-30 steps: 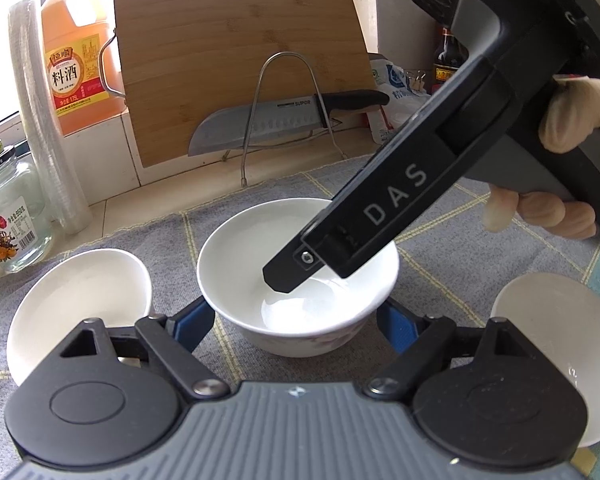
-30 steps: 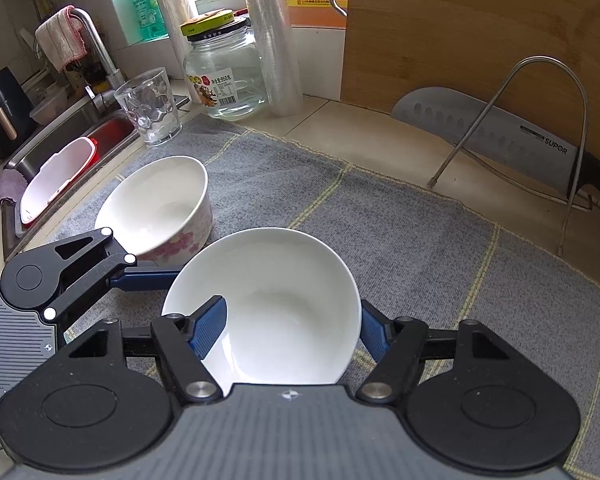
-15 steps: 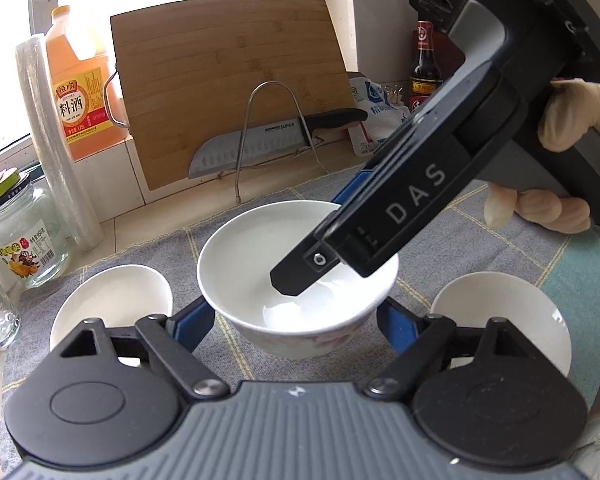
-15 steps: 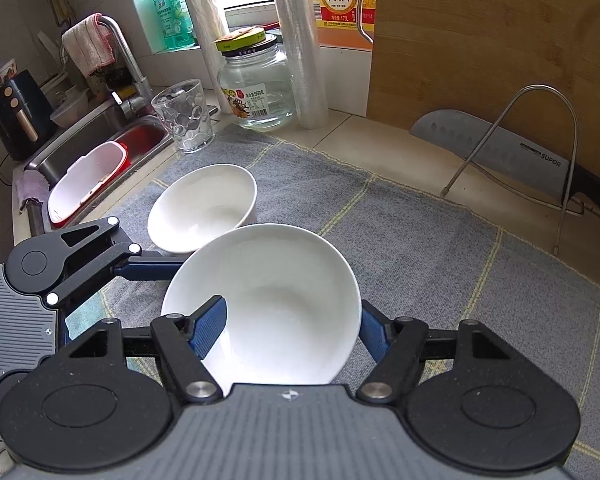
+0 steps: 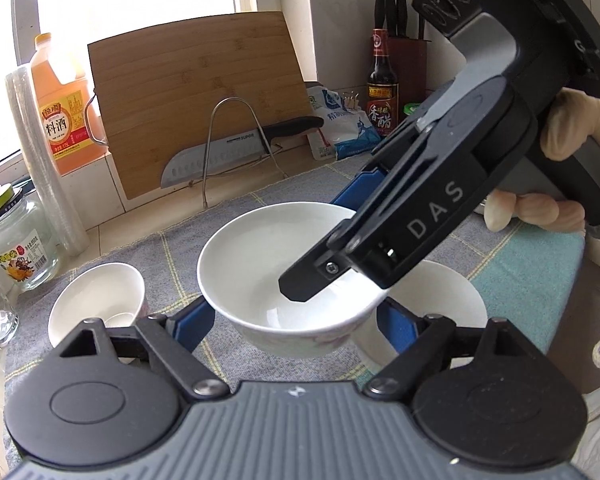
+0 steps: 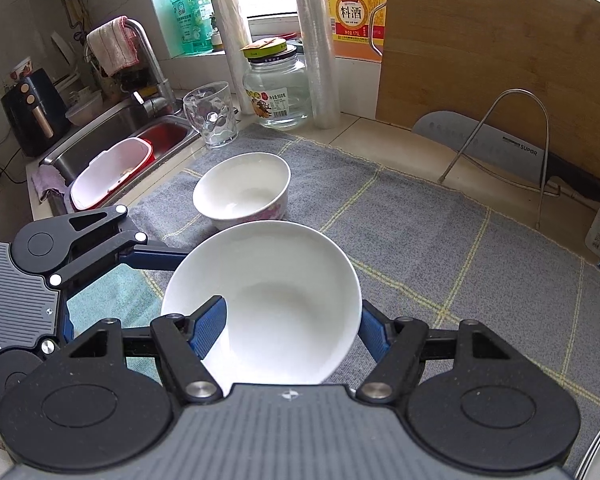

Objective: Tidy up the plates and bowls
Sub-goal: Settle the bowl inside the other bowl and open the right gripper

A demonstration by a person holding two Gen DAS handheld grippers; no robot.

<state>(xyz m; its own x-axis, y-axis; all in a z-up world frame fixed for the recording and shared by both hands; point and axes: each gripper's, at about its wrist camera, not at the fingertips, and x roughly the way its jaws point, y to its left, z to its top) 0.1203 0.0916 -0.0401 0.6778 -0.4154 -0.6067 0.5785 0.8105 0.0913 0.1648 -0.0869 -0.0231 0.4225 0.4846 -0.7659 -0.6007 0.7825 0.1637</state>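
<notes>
Both tongs are gripping one white bowl (image 6: 268,304) between them: the right gripper (image 6: 288,324) pinches its rim with one blue finger inside and one outside, while the left gripper (image 5: 296,320) clasps the outer wall from both sides. The bowl looks lifted clear of the grey mat (image 6: 440,248), so I take this for the carrying step. A second bowl (image 6: 244,188) sits just ahead of the right tongs; next the held bowl probably needs centring above it, then lowering to nest.
</notes>
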